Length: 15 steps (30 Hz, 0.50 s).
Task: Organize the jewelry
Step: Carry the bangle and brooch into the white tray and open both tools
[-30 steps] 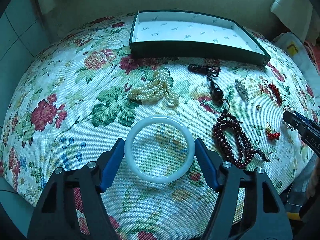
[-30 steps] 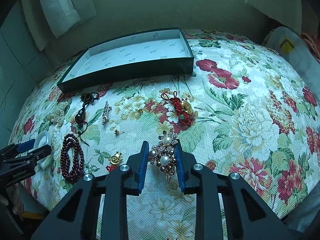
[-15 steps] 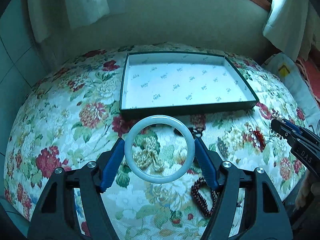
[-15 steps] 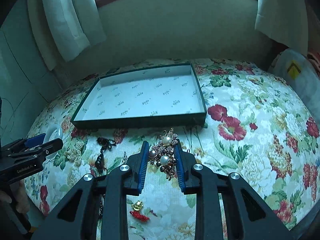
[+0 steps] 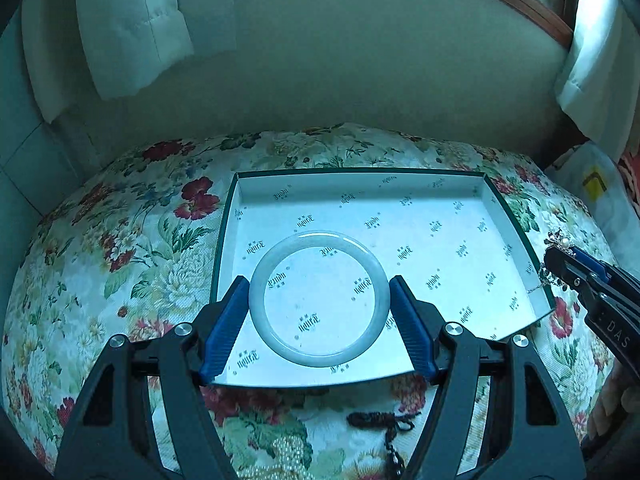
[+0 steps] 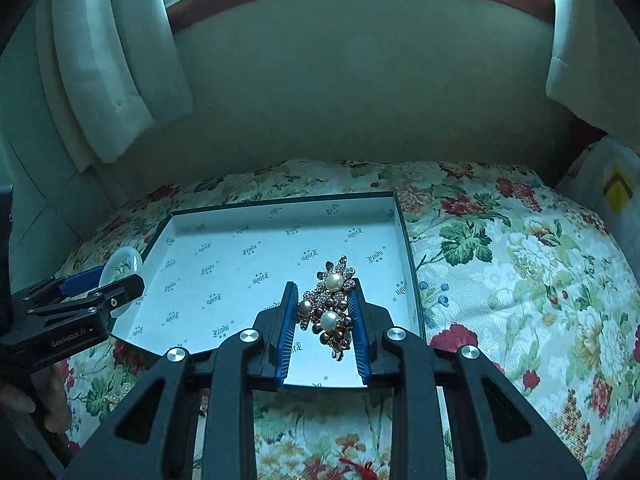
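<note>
My left gripper is shut on a pale white bangle, its blue pads pressing the ring's two sides, held over the near left part of the shallow dark-rimmed box. My right gripper is shut on a pearl brooch with dark stones, hanging over the box's near right part. Each gripper shows in the other's view: the right one at the box's right rim, the left one at its left rim. The box's printed white floor holds nothing.
The box lies on a floral cloth. In front of it lie a pearl strand, a dark bead string and a red tasselled charm. A wall and curtains stand behind. A bag sits at the right.
Both grippers moved forward and up from the cloth to over the box, carrying the bangle and the brooch. The loose jewelry has slid to the bottom of both views.
</note>
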Each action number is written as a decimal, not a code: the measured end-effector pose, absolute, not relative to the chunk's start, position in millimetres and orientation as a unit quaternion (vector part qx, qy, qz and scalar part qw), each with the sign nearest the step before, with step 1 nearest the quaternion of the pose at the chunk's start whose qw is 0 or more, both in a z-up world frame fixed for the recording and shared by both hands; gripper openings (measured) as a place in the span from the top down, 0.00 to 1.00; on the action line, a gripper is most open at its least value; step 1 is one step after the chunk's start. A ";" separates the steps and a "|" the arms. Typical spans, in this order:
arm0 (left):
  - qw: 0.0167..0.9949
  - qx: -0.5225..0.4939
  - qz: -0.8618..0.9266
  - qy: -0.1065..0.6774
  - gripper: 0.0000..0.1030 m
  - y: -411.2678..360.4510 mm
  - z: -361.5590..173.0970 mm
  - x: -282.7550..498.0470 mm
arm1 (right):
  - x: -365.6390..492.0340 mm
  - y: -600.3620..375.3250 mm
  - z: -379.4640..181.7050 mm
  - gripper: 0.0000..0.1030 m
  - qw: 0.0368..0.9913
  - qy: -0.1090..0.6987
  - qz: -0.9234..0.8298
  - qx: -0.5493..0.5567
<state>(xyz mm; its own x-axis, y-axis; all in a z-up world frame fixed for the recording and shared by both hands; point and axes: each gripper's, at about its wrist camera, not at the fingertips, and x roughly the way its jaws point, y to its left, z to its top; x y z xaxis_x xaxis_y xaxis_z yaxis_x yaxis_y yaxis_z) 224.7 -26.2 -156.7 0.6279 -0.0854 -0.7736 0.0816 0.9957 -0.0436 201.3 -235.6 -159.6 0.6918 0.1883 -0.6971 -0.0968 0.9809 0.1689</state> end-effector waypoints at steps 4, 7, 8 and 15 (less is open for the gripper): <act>0.893 -0.001 -0.038 0.448 0.32 -25.0 -181.7 242.6 | 217.1 -232.5 -181.6 0.75 0.910 0.403 0.081 0.056; 0.888 0.002 -0.036 0.459 0.32 -24.9 -196.6 247.1 | 222.8 -229.7 -195.7 0.75 0.904 0.416 0.084 0.048; 0.886 0.004 -0.035 0.462 0.31 -24.7 -200.8 248.0 | 224.1 -228.9 -199.7 0.75 0.902 0.420 0.085 0.046; 0.879 0.006 -0.031 0.476 0.31 -24.0 -219.1 250.6 | 230.1 -225.8 -220.3 0.75 0.891 0.444 0.086 0.039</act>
